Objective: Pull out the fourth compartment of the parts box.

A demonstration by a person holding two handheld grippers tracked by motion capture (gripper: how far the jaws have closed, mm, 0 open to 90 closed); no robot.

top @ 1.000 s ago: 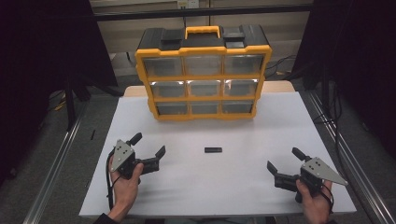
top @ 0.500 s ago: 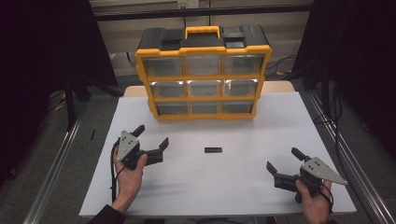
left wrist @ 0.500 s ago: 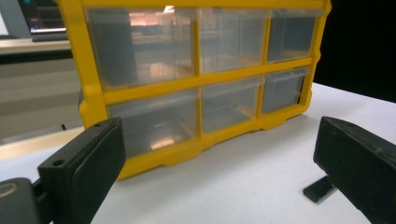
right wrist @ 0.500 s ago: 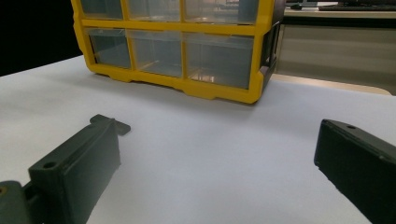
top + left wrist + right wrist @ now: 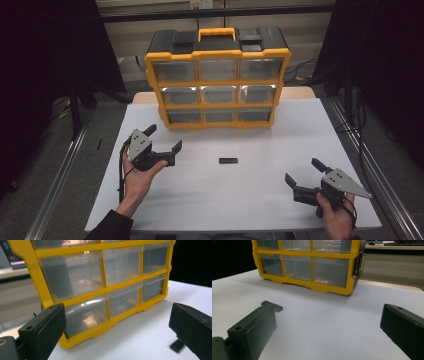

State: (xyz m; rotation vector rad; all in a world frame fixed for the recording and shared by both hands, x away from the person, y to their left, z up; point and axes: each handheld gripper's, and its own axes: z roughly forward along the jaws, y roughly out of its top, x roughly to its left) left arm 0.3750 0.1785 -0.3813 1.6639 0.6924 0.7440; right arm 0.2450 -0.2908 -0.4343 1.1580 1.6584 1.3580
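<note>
- Yellow and black plastic make up the drawer cabinet (image 5: 218, 80), which stands upright at the far edge of the white table (image 5: 260, 200), about midway between its left and right edges; its clear drawers sit in three rows of three and a yellow handle tops it.
- A small black part (image 5: 228, 160) lies flat near the middle of the table, in front of the cabinet and apart from it, with bare table all round.
- The left gripper (image 5: 162, 142) is held above the table's left half, between the near edge and the cabinet's lower left corner; its jaws stand wide apart and hold nothing.
- In the left gripper view the cabinet's lower drawers show close ahead, and the small black part (image 5: 178, 345) peeks out beside the right-hand jaw.
- The right gripper (image 5: 302, 175) sits low near the table's near right corner, jaws wide and empty, well apart from the small black part.
- In the right gripper view the small black part (image 5: 272, 306) lies just past the left-hand jaw, with the cabinet (image 5: 312, 265) farther off.
</note>
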